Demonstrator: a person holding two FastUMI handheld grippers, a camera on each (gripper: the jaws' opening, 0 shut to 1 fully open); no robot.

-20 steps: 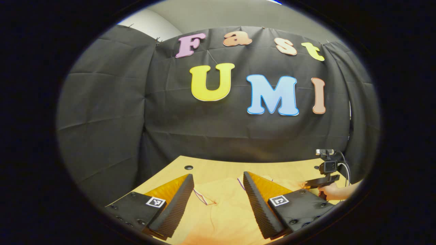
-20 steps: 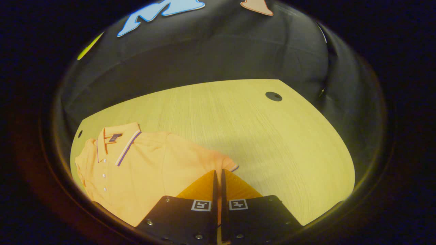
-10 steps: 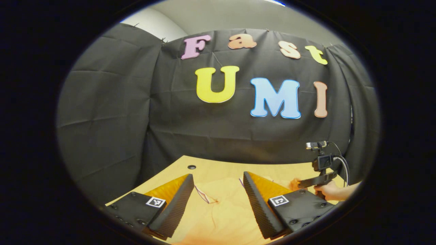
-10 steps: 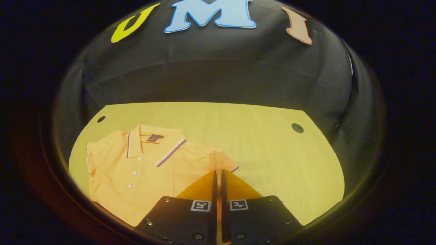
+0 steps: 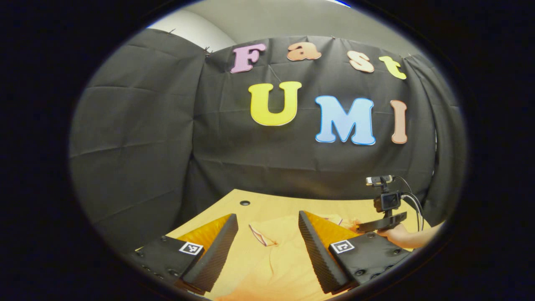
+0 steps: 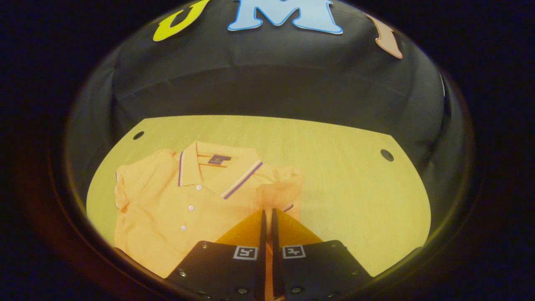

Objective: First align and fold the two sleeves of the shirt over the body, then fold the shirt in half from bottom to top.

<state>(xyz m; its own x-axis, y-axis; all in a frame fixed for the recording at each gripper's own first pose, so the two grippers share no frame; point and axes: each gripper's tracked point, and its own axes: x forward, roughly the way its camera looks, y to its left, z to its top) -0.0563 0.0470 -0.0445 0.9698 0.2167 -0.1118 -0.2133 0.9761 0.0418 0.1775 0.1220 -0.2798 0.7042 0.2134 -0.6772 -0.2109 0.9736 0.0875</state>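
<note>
Since 1 second ago we have carried the shirt's right sleeve inward, so it now stands bunched near the collar in the frame's middle. Our right hand-held gripper is pinched onto that sleeve at lower centre, lifting it to fold over the body. Our left hand-held gripper waits wide apart, holding nothing, above the shirt. The shirt lies flat at lower left on the pale wood-grain surface: soft orange knit, striped collar, small white buttons.
</note>
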